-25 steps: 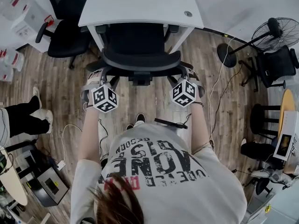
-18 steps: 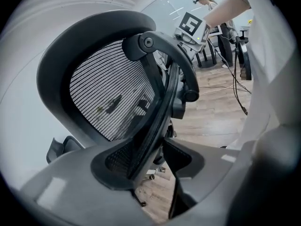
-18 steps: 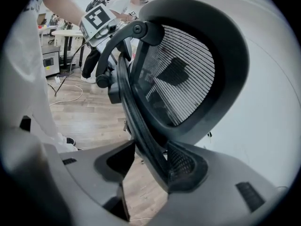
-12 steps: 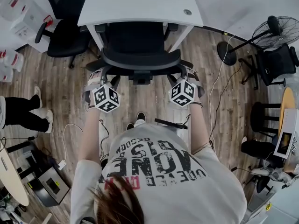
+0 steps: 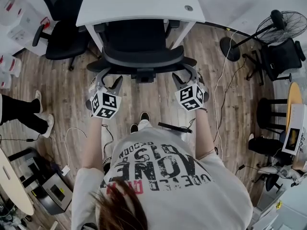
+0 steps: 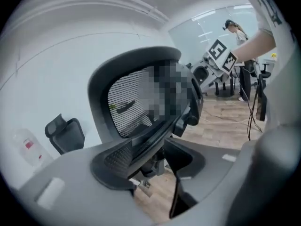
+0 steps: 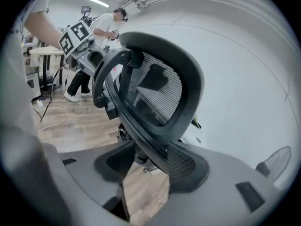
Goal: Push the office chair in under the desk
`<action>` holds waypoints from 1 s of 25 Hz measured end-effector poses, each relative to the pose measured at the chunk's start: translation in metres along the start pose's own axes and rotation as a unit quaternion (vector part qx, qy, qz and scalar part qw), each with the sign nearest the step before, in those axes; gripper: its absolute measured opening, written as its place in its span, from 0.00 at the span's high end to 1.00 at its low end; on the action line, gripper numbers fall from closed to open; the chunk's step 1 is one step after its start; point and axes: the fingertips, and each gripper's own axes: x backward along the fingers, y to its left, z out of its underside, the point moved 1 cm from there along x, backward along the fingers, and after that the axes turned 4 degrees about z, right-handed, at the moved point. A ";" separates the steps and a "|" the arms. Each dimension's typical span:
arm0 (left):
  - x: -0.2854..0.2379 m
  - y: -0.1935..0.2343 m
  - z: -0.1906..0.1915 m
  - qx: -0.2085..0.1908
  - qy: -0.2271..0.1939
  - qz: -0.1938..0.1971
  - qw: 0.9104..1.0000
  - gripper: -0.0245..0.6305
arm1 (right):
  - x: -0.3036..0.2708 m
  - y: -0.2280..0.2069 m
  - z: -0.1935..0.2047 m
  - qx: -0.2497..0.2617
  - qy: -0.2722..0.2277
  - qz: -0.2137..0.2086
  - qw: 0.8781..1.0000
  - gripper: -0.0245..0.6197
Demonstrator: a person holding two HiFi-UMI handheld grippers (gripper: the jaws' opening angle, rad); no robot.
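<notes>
As desk [image 5: 139, 4] half-hides office chair [image 5: 141, 59] | left gripper [image 5: 108, 80] just opening, backrest between | right gripper [image 5: 186, 78] released

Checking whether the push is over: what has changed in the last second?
The left gripper and right gripper have drawn back a little from the office chair. The left gripper's jaws have just been opening, with nothing gripped between them. The chair stays tucked under the desk.

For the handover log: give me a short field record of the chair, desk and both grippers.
office chair: tucked in at the desk's near edge, backrest sticking out
desk: white
left gripper: fingers have just been opening, backrest's lower edge between them, not pressed
right gripper: fingers apart, backrest's lower edge between them
</notes>
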 end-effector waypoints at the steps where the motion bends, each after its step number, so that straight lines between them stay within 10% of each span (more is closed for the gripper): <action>1: 0.004 0.000 -0.001 0.017 -0.010 -0.001 1.000 0.62 | 0.005 -0.001 0.001 -0.021 -0.004 0.006 1.000 0.65; 16: 0.064 -0.004 -0.013 0.204 -0.125 -0.007 0.971 0.91 | 0.061 0.039 -0.015 -0.268 -0.050 0.032 0.962 0.89; 25: 0.094 0.009 -0.013 0.259 -0.153 -0.036 0.953 0.94 | 0.090 0.043 -0.036 -0.411 -0.098 0.043 0.905 0.92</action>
